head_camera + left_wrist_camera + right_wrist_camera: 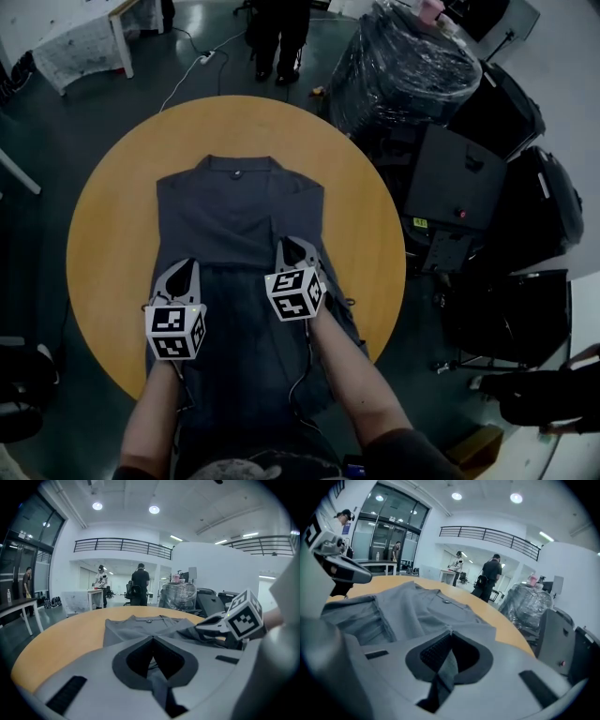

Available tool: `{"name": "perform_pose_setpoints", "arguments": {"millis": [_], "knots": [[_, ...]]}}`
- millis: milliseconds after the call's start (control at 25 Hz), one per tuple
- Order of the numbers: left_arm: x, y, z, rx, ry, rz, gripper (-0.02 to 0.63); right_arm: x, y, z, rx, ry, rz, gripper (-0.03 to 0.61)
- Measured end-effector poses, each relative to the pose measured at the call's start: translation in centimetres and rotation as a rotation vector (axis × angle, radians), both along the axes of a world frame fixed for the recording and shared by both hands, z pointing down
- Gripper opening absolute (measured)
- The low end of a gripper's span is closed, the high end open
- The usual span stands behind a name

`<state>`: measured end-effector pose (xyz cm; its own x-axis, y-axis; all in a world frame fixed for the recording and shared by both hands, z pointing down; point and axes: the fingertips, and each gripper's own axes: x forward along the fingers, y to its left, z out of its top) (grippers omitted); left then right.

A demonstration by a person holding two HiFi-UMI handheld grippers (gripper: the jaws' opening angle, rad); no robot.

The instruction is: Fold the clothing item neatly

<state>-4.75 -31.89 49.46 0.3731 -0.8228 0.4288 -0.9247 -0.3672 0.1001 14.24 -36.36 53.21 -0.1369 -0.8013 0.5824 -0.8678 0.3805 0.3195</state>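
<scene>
grey shirt (239,211) lay mid-tabletop (112,216), collar far | left gripper (186,268) and right gripper (292,247) each clamped on its fabric | risk: uneven pulling could skew the fold, or thin cloth could slip free

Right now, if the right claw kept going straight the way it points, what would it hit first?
Probably the flat chest of the grey shirt, short of its collar; the right claw, pointing forward and down, pinches a fold of it.
</scene>
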Motion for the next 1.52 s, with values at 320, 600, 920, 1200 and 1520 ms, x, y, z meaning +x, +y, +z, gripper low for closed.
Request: {"name": "perform_pose_setpoints", "arguments": {"millis": [320, 600, 920, 1200, 1520], "knots": [[1.3, -2.3, 2.3, -0.035, 0.006, 0.013, 0.008, 8.1, -3.7, 0.4, -0.014, 0.053, 0.155, 0.006], [2.2, -2.9, 3.9, -0.063, -0.02, 0.034, 0.008, 9.9, -4.6, 1.2, 0.014, 0.068, 0.207, 0.006], [1.3, -1.2, 2.9, -0.07, 0.01, 0.008, 0.008, 12.4, -4.1, 0.6, -0.012, 0.006, 0.309, 0.046], [0.6, 1.2, 0.3, -0.027, 0.009, -0.018, 0.008, 12.9, -1.6, -2.0, 0.039, -0.116, 0.295, 0.046], [1.1, 3.5, 0.0, -0.022, 0.009, -0.049, 0.008, 8.2, -0.3, 1.4, -0.103, -0.129, 0.159, 0.052]]}}
